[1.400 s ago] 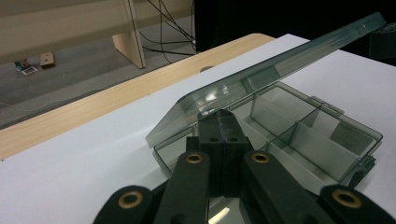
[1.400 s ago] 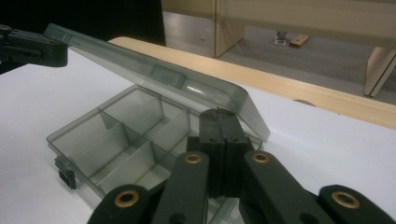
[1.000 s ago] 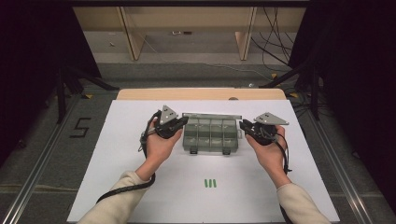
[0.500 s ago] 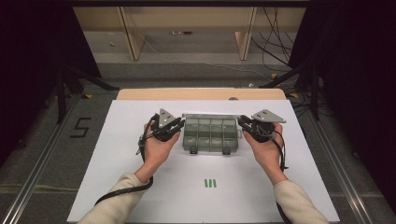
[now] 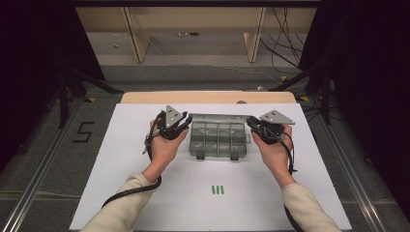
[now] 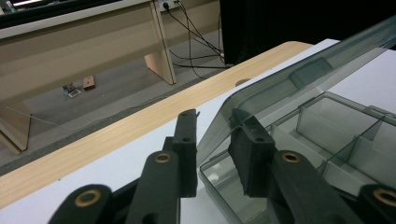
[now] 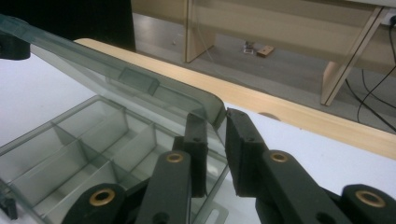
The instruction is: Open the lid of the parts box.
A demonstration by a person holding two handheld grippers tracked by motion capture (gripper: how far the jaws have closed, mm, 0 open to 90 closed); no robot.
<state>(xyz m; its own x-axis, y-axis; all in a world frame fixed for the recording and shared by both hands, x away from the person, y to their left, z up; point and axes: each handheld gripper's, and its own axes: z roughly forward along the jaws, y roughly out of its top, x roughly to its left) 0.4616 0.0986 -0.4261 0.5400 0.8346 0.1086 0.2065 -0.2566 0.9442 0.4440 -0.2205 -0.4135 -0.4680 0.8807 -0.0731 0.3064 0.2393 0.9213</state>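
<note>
- The left gripper [image 5: 185, 126] sits at the left end of the compartment box [image 5: 217, 140]. In the left gripper view its jaws straddle the left corner of the raised lid [image 6: 299, 88], one outside the lid and one behind it. They have just been closing a little, with the lid edge between them. A visible gap remains on the outer side, so I cannot tell whether the pads actually press.
- The right gripper [image 5: 252, 124] mirrors it at the right end of the box. In the right gripper view its jaws stand close on either side of the lid's rounded right corner and have just been closing. The inner jaw lies against the plastic; the outer one sits just beside it, so firm contact cannot be told here either.
- The box lies in the middle of the white mat [image 5: 121, 159], its base flat and its lid tilted up.
- The mat covers most of a pale wooden table [image 5: 208, 97], whose far edge shows as a bare strip. Three short green marks [image 5: 217, 190] sit on the mat near the person.
- Beyond the table are a grey floor [image 5: 203, 72], a light wood bench [image 6: 70, 51] with cables [image 5: 285, 34] trailing behind, and dark curtains to both sides.
- The box is smoky translucent plastic, rectangular with rounded corners, split by thin walls into small square cells. The jaws are matt black bars with brass-coloured pivots. The person's sleeves [image 5: 123, 205] are cream.
</note>
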